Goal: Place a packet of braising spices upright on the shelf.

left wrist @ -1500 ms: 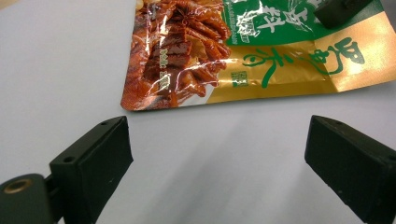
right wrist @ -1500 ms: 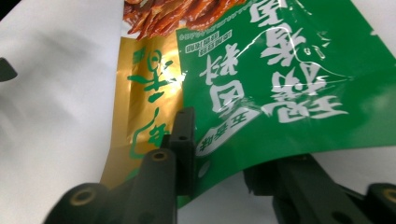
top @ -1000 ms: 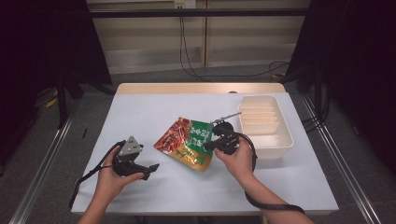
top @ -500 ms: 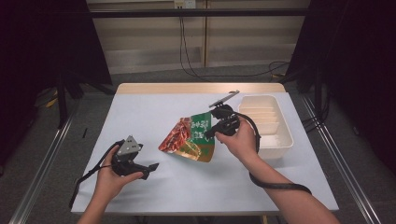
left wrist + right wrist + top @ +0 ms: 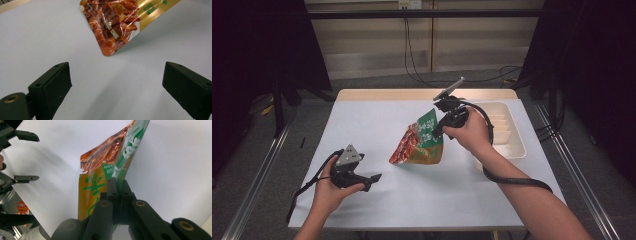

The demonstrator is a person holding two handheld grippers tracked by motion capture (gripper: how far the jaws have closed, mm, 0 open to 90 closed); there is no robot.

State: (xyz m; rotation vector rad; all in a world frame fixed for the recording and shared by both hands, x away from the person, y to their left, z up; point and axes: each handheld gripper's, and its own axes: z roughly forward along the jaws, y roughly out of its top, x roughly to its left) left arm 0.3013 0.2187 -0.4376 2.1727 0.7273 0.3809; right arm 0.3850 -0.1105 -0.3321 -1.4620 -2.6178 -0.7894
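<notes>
- Where the white table (image 5: pixel 362 125) stands before the far wall, one person works at its near edge, forearms reaching in from below.
- Right gripper (image 5: pixel 438 131): held above the table's middle, right of centre, jaws pressed together on the green edge of the packet (image 5: pixel 422 140). Close up, the right gripper (image 5: pixel 117 185) has both black jaws clamped flat on the foil.
- Packet: red, gold and green snack pouch, tilted and lifted at its far right corner, its near left corner low at the table surface. From the left gripper view, the packet (image 5: pixel 117 22) shows a picture of browned food, one rounded corner pointing down, with a shadow beneath.
- Left gripper (image 5: pixel 374 177): near left part of the table, well apart from the packet, gripped in the left hand (image 5: pixel 329 187), jaws spread wide and holding nothing. Grey three-cornered plate on top.
- Tray (image 5: pixel 512 145): white, ribbed, at the right edge of the table, behind the right hand (image 5: pixel 469 135).
</notes>
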